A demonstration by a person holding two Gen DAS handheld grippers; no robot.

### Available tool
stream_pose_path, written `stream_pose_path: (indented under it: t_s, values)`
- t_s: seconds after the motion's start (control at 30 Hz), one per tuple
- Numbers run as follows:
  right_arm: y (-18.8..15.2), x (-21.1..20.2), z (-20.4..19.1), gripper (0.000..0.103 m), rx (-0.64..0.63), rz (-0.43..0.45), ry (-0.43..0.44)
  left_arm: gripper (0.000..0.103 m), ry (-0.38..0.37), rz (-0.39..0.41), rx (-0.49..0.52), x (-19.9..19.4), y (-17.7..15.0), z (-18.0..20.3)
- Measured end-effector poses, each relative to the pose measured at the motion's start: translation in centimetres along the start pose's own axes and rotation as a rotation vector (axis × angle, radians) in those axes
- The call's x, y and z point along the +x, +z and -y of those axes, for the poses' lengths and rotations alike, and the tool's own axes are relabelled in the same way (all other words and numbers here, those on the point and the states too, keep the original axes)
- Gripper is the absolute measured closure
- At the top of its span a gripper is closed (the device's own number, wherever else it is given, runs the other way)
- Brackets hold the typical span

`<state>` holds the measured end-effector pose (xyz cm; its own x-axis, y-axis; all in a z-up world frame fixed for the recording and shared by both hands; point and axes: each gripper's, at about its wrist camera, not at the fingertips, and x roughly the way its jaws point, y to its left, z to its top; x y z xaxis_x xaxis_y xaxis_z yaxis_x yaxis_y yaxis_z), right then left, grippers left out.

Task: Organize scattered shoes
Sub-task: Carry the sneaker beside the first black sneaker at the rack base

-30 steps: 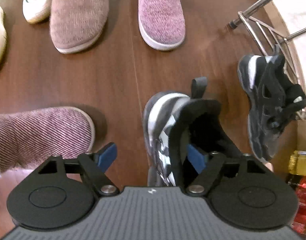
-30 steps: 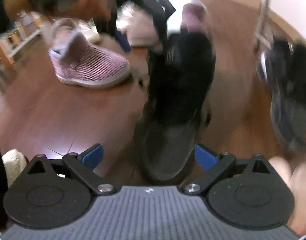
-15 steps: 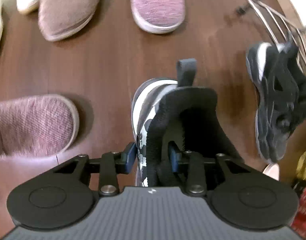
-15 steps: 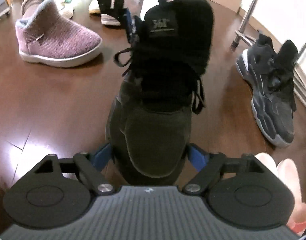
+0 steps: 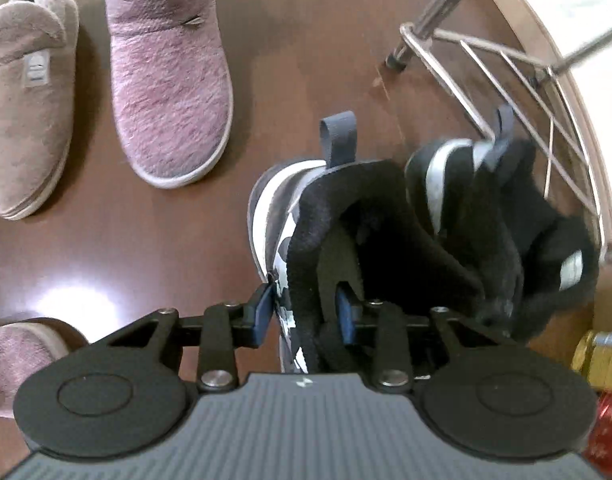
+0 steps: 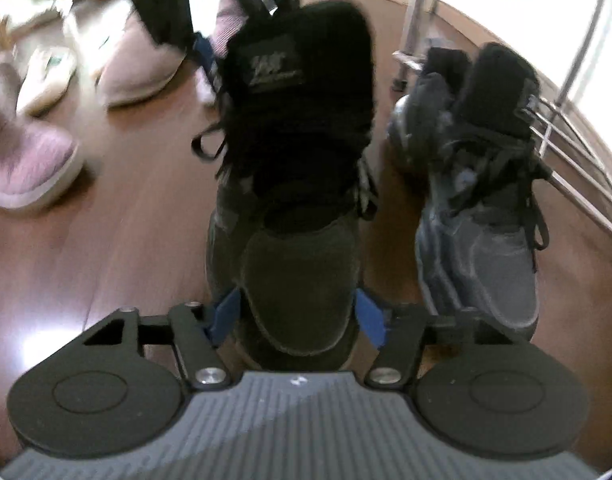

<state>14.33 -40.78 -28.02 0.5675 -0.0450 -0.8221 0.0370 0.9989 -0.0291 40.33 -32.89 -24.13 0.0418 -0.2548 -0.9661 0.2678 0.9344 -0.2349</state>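
We have the black sneaker (image 6: 294,216) held at both ends, upright on the brown wooden floor (image 5: 118,248). Our left tongs (image 5: 304,312) are clamped on the side wall of its collar, 1 blue pad (image 5: 262,312) against the outside of the shoe and the other inside the opening. Our right tongs (image 6: 298,316) straddle the toe: their jaws have just been closing, and the blue pads (image 6: 226,316) now sit against both sides of the toe cap, so we read them as gripping it, though the frame is a little blurred. In the right wrist view the left tongs show at the top, behind the shoe's tongue.

The matching second sneaker (image 6: 478,216) stands just beside the held one, on the side of the metal rack (image 5: 518,92), its heel close against the rack's wire shelf; the 2 sneakers are nearly parallel, and whether they touch we cannot tell.

Further across the floor lie a pink slipper (image 5: 168,80) and a tan slipper (image 5: 26,104) side by side, toes toward the left wrist camera. Another pink slipper (image 5: 14,356) shows partly at the lower left edge. At the right edge of that view sit a yellow-capped item (image 5: 598,356) and something red below it, both too cropped to identify.
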Motion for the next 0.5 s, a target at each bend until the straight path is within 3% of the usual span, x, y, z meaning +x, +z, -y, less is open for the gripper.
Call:
stream_pose_path:
  t_s: [0.17, 0.2, 0.23, 0.3, 0.37, 0.5]
  values:
    - [0.4, -0.1, 0.0, 0.049, 0.016, 0.005, -0.044, 0.063, -0.009, 0.017, -0.027, 0.6, 0.0, -0.3]
    - [0.4, -0.2, -0.8, 0.043, 0.019, 0.001, -0.065, 0.063, -0.017, 0.017, -0.035, 0.6, 0.0, -0.5]
    - [0.1, -0.2, -1.4, 0.028, 0.022, 0.001, -0.06, 0.063, -0.019, 0.017, -0.037, 0.5, 0.0, -0.6]
    - [-0.7, 0.4, -2.9, 0.019, -0.011, 0.018, -0.082, 0.063, -0.013, 0.016, -0.028, 1.1, 0.0, -0.8]
    - [-1.4, 1.1, -4.4, 0.03, -0.075, 0.033, -0.177, 0.063, 0.001, 0.015, -0.009, 1.3, 0.0, -0.3]
    - [-1.7, 1.2, -3.9, 0.038, -0.053, 0.073, -0.208, 0.063, 0.013, 0.01, 0.002, 1.7, 0.3, 0.4]
